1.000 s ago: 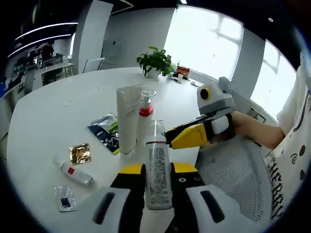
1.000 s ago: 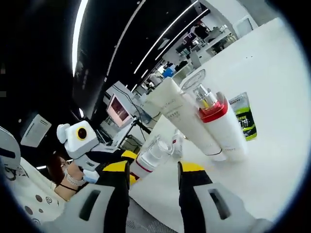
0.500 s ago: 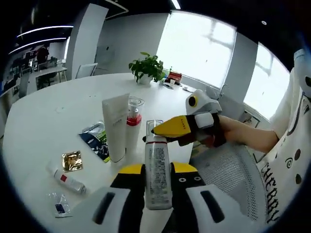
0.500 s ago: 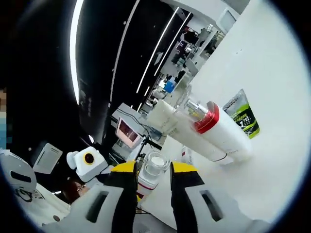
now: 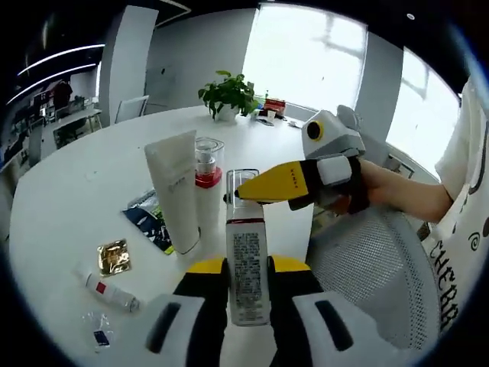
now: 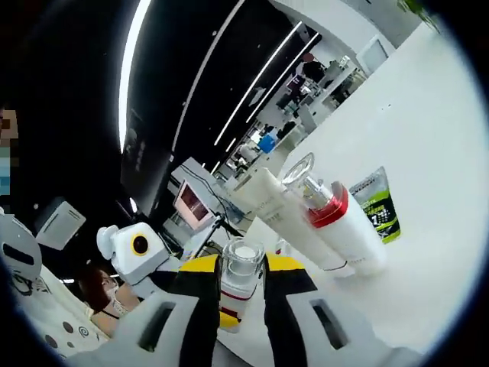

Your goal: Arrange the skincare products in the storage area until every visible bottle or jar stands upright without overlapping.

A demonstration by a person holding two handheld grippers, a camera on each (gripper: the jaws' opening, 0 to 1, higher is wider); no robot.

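My left gripper (image 5: 246, 267) is shut on a white bottle (image 5: 246, 243) with small print, a red ring and a clear cap (image 5: 243, 183), held upright above the table's near edge. My right gripper (image 5: 254, 191) reaches in from the right with its yellow jaws on that cap. In the right gripper view the clear cap (image 6: 241, 264) sits pinched between the jaws of my right gripper (image 6: 241, 274). A white tube (image 5: 174, 191) and a red-collared pump bottle (image 5: 207, 180) stand upright side by side on the white table (image 5: 84, 176).
A green-black sachet (image 5: 150, 217), a gold sachet (image 5: 113, 256), a small tube (image 5: 107, 287) lying flat and a clear sachet (image 5: 98, 336) lie left of the bottles. A potted plant (image 5: 228, 95) stands far back. A mesh chair (image 5: 367, 267) is at the right.
The right gripper came in from the right and its jaws narrowed onto the clear cap of the bottle. The left gripper kept hold of the bottle.
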